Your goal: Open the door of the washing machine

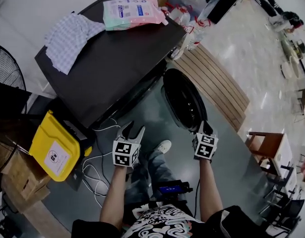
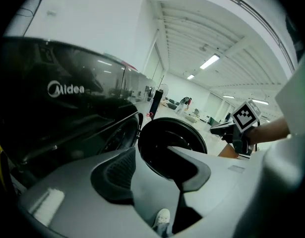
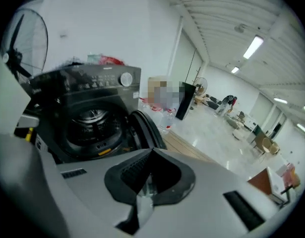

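- Door (image 1: 184, 99) of washing machine (image 1: 107, 58) stands open at its 3 o'clock side; task appears complete.
- Left claw (image 1: 134, 129) apart, empty; right claw (image 1: 204, 127) together, empty.

Seen from the head view, the black front-loading washing machine (image 1: 112, 68) shows only its flat top, and the drum mouth is hidden under it. The print on the pastel plastic packet (image 1: 133, 12) lying on that top is too small to read. Left of the machine, the round black wire fan (image 1: 6, 66) is cut off by the picture's edge. In the left gripper view, the grey body of the left gripper (image 2: 154, 170) covers the lower part of the machine's round dark door (image 2: 167, 133). Far beyond that door, two small figures (image 2: 185, 103) cannot be made out.
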